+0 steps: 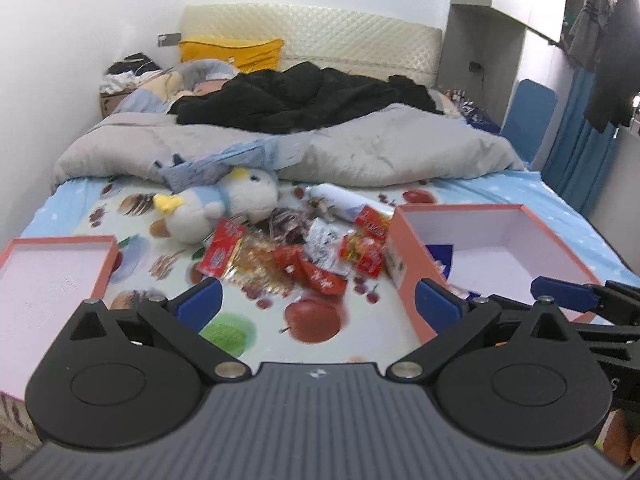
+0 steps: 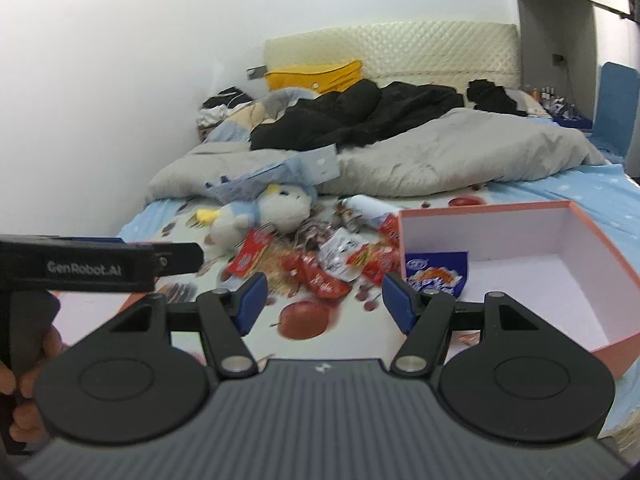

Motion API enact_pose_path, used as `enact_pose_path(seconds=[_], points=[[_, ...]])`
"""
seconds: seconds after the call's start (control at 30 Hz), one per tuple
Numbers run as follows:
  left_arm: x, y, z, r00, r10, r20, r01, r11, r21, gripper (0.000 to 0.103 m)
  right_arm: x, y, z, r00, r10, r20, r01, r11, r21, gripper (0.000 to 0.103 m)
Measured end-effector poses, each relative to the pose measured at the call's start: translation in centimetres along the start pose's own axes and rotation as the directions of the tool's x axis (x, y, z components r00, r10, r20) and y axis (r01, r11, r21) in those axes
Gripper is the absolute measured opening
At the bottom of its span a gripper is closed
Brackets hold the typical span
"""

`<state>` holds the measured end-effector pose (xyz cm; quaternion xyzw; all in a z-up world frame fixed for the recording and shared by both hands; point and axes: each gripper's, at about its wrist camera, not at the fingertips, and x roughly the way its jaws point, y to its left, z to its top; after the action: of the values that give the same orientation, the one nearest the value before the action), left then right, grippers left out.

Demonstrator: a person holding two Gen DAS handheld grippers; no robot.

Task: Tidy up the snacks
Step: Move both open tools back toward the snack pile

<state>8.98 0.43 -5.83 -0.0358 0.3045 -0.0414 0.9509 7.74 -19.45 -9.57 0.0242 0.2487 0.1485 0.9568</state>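
A heap of snack packets (image 1: 296, 252), mostly red with a white one among them, lies on the fruit-print sheet in the middle of the bed. My left gripper (image 1: 318, 302) hovers open just short of the heap, jaws wide, nothing between them. My right gripper (image 2: 326, 304) is open too and empty, facing the same heap (image 2: 320, 260). To the right stands an orange box (image 1: 408, 248) with a white inside (image 2: 480, 236); a blue snack packet (image 2: 436, 272) lies in its near left corner. A shallow orange lid (image 1: 108, 264) lies at the left.
A white and blue plush toy (image 1: 224, 208) lies just behind the snacks, with a white roll (image 1: 340, 196) beside it. A grey duvet (image 1: 360, 148) and black clothes cover the far half of the bed. A hand (image 2: 24, 380) holds the left tool's black housing (image 2: 100, 268).
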Motion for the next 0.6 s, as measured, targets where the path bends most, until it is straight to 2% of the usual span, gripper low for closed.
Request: enact_pose_path(seconds=[0.3,0.6], points=[[0.9,2.3,-1.8,0.998,0.041,-0.050,-0.043,0.998,-0.051,0.103,1.1,0.8,-1.9,0.997,0.019,-0.072,-0.019,1.000,-0.002,0.066],[3.5,4.2,-1.7,0.995,0.049,-0.091,-0.056,0.995,-0.082,0.103,3.1,0.7,-1.6,0.995,0.002,-0.103,-0.002,1.000,-0.001,0.066]])
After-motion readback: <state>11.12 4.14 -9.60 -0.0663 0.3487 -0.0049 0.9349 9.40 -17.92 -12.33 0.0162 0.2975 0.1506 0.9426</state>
